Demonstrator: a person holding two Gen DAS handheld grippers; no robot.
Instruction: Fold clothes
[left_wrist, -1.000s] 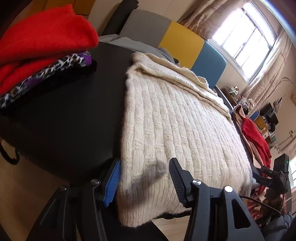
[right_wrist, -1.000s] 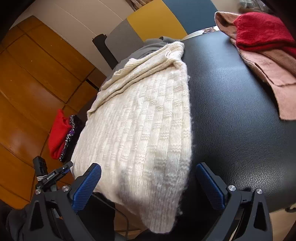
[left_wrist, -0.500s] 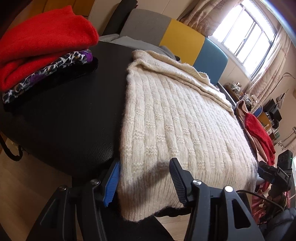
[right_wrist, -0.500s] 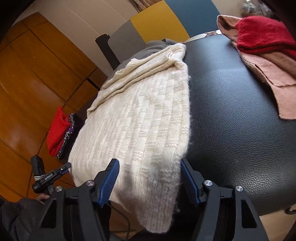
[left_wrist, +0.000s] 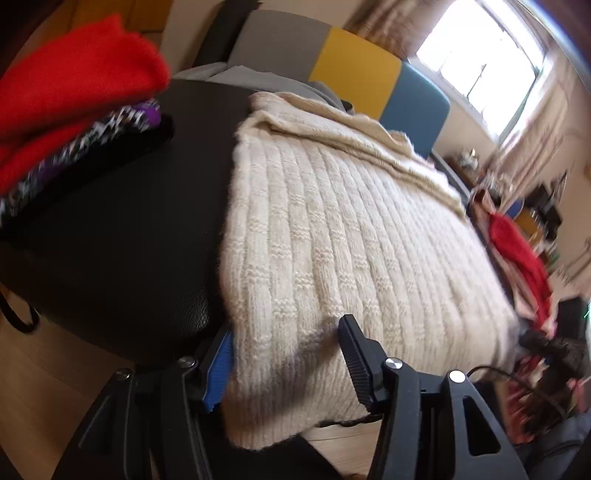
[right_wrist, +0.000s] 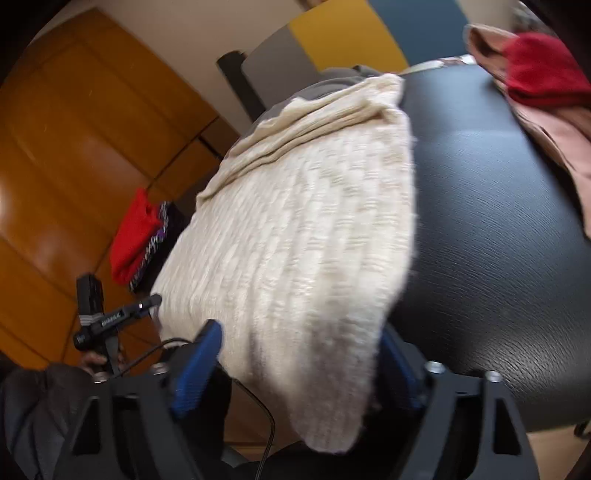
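Cream ribbed knit fills the near edge of both views: a sweater (left_wrist: 332, 258) lies flat on a black leather-look worktop (left_wrist: 122, 236), its near hem spilling over the edge toward the person. The left hand-held gripper (left_wrist: 284, 358) straddles the hem's left corner, its blue-padded finger and black ribbed finger on either side of the cloth with a visible gap between; whether the pads are pinching the knit cannot be told. The right hand-held gripper (right_wrist: 299, 365) sits at the hem's right corner, narrowed around a drooping fold, but motion blur and the cloth itself hide its right finger, so its grip cannot be judged either.

From each hand-held gripper the sweater runs straight ahead, long axis pointing away toward the far edge of the worktop, where it ends in a bunched layer. Each hand is nearest its own corner, neither nearer overall. By this placement, any lift of the hem would carry it forward along that axis; this is a judgement only.

Beyond, a stack of clothes (left_wrist: 66, 110) topped in red rests at the left of the worktop, well apart from the sweater, and a loose pile of pink and red garments (right_wrist: 543, 85) lies at the right. Further back stands a chair back (left_wrist: 343, 74) in grey, yellow and blue. The hem's underside is hidden.
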